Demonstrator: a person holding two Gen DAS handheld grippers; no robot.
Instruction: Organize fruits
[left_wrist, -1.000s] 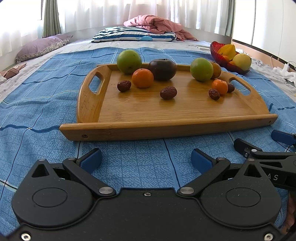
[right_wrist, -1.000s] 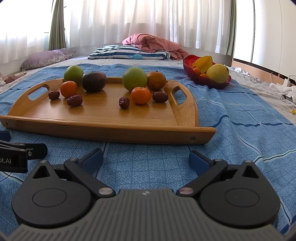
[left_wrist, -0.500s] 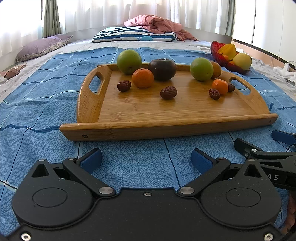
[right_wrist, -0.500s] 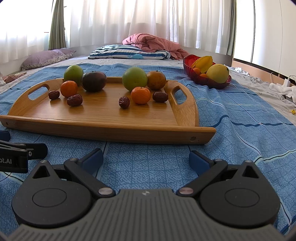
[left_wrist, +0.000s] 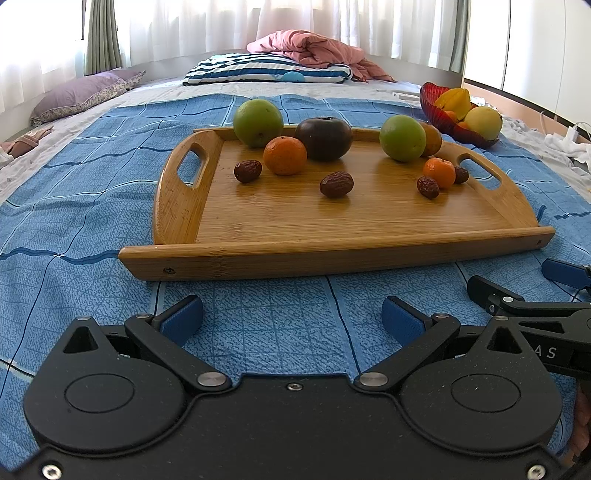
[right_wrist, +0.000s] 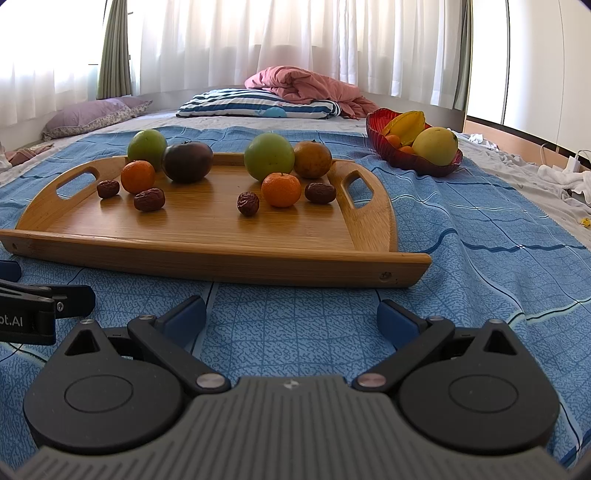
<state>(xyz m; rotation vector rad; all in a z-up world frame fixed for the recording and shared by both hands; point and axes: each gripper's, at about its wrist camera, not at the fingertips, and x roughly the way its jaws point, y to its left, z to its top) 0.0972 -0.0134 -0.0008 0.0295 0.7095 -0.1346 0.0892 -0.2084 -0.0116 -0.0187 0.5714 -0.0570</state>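
Ahead of both claws, a wooden tray (left_wrist: 332, 225) is sitting on the bed's blue sheet (left_wrist: 74, 206), carrying green fruits, oranges (left_wrist: 284, 155), dates and a dark fruit (left_wrist: 324, 138). Left claw (left_wrist: 291, 319) and right claw (right_wrist: 291, 319) are hovering side by side, both spread wide and gripping nothing. Beyond the right claw, a red bowl (right_wrist: 413, 162) is holding more fruit.

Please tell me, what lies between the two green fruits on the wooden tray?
In the right wrist view, a dark purple fruit stands between the two green fruits on the wooden tray. The left wrist view shows the same.
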